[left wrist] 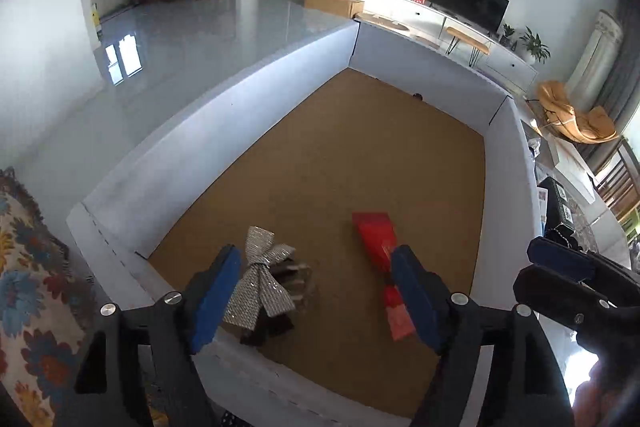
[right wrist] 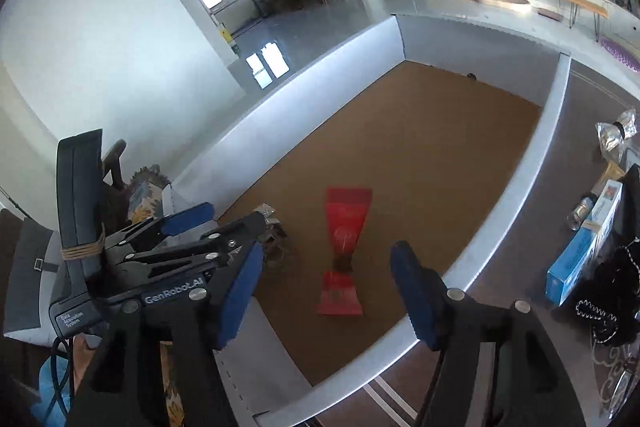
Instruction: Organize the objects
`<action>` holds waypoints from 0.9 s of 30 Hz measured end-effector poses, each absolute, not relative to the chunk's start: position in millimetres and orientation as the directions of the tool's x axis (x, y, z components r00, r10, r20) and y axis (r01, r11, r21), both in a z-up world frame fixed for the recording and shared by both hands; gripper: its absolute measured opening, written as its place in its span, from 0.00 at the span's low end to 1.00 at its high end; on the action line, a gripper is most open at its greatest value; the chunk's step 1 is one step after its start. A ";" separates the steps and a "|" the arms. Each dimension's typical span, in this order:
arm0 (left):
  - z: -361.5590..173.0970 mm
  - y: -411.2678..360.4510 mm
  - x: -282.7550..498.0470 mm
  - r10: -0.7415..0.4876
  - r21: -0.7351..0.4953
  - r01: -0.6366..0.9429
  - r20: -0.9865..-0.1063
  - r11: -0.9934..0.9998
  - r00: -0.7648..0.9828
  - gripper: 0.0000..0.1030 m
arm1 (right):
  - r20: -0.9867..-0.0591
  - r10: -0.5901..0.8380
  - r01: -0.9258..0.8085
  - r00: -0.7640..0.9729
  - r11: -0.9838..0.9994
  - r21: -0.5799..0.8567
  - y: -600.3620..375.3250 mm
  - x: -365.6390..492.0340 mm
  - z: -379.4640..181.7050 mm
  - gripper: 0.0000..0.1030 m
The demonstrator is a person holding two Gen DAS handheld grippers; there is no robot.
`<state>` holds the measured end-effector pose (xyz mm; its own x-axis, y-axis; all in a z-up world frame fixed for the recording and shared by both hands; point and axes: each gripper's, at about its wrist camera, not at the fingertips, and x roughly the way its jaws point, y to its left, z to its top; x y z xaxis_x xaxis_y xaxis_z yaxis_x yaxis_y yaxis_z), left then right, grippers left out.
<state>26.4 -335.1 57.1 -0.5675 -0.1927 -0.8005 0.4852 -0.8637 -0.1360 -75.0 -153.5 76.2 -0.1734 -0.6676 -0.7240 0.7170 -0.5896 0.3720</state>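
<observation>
left tongs (left wrist: 316, 291) spread wide, blue pads (left wrist: 218, 293) apart, pinching nothing, hanging over the near edge of the white-walled box (left wrist: 224, 115). inside the box, on the brown cork floor (left wrist: 360, 155), a silver glitter bow (left wrist: 260, 275) lying on top of a dark, partly clear item (left wrist: 288, 287) whose kind cannot be told, close to the near left corner and just past the near wall. beside it, toward the middle of the near edge and apart from the bow, a red packet (left wrist: 380, 247) lying flat, pinched narrow at its waist and flaring at both ends, long axis running from the near wall toward the far wall. right tongs (right wrist: 326, 291) likewise spread wide, pinching nothing, raised above the near wall with the red packet (right wrist: 344, 247) seen between the pads (right wrist: 416, 299) but well below them, untouched. in the right wrist view, left tongs (right wrist: 224, 223) reaching in from the left, fingers parted, tips near the bow (right wrist: 268, 217), mostly hidden behind them. outside the box past its right wall, a blue carton (right wrist: 580, 259), a small glass jar (right wrist: 580, 215), a crinkled clear bag (right wrist: 616, 135) and a black cloth with white stitching (right wrist: 612, 291). outside the left wall, a floral fabric (left wrist: 28, 267).
</observation>
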 end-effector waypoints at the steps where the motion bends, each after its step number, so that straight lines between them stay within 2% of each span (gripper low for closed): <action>1: 57.0 -333.3 30.4 -0.192 -0.145 0.486 -0.794 -0.862 -0.577 0.76 | -0.716 -0.674 0.715 -0.182 -0.591 0.374 -145.6 -74.9 74.5 0.69; 5: 69.8 -297.7 42.3 -0.154 -0.195 0.429 -0.741 -0.882 -0.654 0.76 | -0.698 -0.657 0.716 -0.284 -0.630 0.302 -98.0 -70.5 69.5 0.81; 9: 93.8 -219.5 48.0 -0.028 -0.244 0.247 -0.655 -0.938 -0.755 0.78 | -0.674 -0.581 0.667 -0.456 -0.725 0.174 -18.1 -70.2 64.9 0.89; 10: 98.0 -197.6 48.5 0.031 -0.267 0.180 -0.633 -0.947 -0.773 0.80 | -0.670 -0.554 0.642 -0.494 -0.752 0.148 2.3 -72.2 62.0 0.91; 12: 99.7 -155.0 49.1 0.161 -0.317 0.046 -0.595 -0.947 -0.788 0.96 | -0.676 -0.490 0.583 -0.550 -0.805 0.109 49.1 -75.2 56.7 0.93; 13: 96.1 -130.9 41.7 0.217 -0.333 -0.012 -0.587 -0.943 -0.780 1.00 | -0.684 -0.451 0.548 -0.573 -0.832 0.089 72.1 -77.2 52.9 0.93; 15: 81.1 -92.5 34.8 0.262 -0.319 -0.073 -0.603 -0.945 -0.753 1.00 | -0.699 -0.370 0.479 -0.612 -0.877 0.044 114.8 -77.6 47.6 0.94; 18: 48.0 -46.8 9.4 0.229 -0.248 -0.076 -0.681 -0.966 -0.695 1.00 | -0.725 -0.239 0.370 -0.646 -0.929 -0.023 171.7 -81.1 34.3 0.99; 21: 15.9 -32.6 -17.3 0.187 -0.225 -0.024 -0.742 -0.974 -0.643 1.00 | -0.765 -0.140 0.280 -0.629 -0.958 -0.055 218.2 -80.7 14.3 0.99; 27: -14.9 -23.8 -39.1 0.055 -0.098 0.035 -0.781 -0.995 -0.622 1.00 | -0.809 -0.059 0.223 -0.584 -0.971 -0.090 254.4 -87.1 -19.2 1.00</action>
